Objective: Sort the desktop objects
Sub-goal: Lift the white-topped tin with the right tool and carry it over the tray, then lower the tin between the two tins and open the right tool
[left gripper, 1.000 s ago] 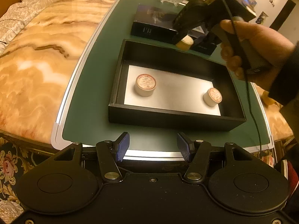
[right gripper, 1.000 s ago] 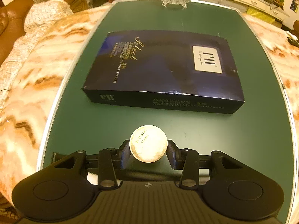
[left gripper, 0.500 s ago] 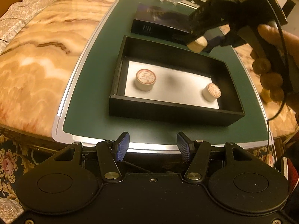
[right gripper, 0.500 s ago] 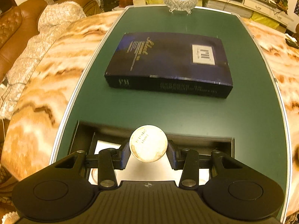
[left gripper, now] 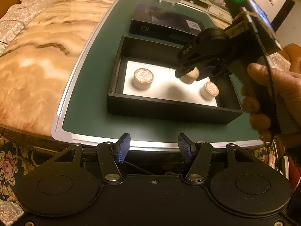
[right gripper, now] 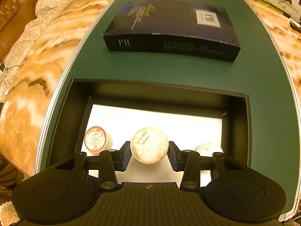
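Right hand-held gripper [right gripper: 149, 154] clenched on a small cream cylindrical jar [right gripper: 149, 145], flat stamped end facing the camera, its long axis running roughly along the fingers and pointing steeply down. Seen from the left wrist view, the held jar [left gripper: 189, 74] hangs above the white floor of the black tray [left gripper: 169, 111], apart from it, with a shadow beneath. The drop spot lies directly below the jaws, in the gap between the two jars already inside: a red-labelled jar [right gripper: 96, 139] toward the tray's left side, standing upright, and a second jar [right gripper: 206, 147] toward its right, partly hidden behind the gripper's finger. Both appear clear of the held one, neither touching it. The right hand [left gripper: 270, 94] is plainly the nearer to the tray; the left hand-held gripper [left gripper: 154, 146] hangs back at the near edge of the desk [left gripper: 88, 86], jaws apart, grasping nothing. Beyond the tray lies a dark flat box [right gripper: 173, 28], closed, well apart from the jars. Judged: lowering straight down should seat the jar between its neighbours; sideways drift risks knocking either.
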Demonstrator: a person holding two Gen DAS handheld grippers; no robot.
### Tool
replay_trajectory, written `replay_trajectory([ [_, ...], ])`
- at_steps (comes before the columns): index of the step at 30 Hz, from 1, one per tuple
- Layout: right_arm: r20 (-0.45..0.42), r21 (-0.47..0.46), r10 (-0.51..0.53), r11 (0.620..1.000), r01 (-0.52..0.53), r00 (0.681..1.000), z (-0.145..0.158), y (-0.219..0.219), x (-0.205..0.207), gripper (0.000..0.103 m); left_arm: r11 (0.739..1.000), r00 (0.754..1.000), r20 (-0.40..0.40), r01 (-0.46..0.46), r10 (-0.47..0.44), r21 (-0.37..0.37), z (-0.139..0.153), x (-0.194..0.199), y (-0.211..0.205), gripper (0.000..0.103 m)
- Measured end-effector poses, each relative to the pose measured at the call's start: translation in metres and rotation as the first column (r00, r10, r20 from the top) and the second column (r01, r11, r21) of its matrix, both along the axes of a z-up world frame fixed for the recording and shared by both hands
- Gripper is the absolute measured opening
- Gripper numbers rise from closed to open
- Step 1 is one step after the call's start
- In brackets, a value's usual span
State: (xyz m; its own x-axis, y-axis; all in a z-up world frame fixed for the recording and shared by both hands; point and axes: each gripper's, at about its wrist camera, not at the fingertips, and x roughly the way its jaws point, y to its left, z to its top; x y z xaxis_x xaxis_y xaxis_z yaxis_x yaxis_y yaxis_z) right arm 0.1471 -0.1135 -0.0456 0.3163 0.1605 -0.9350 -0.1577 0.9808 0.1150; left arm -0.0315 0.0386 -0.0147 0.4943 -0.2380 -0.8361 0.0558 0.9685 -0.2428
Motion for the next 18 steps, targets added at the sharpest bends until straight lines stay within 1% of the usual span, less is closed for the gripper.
replay_trajectory([
  [9, -0.024, -0.018, -0.002, 1.000, 0.001, 1.000, -0.017, 0.003, 0.000, 0.045, 1.000, 1.000, -0.004, 0.004, -0.004, 0.006, -0.001, -0.002, -0.001, 0.055],
  [18, -0.040, -0.034, -0.004, 0.999, 0.002, 0.999, -0.027, 0.005, 0.001, 0.045, 1.000, 1.000, -0.008, 0.006, -0.006, 0.010, -0.003, 0.000, -0.003, 0.055],
])
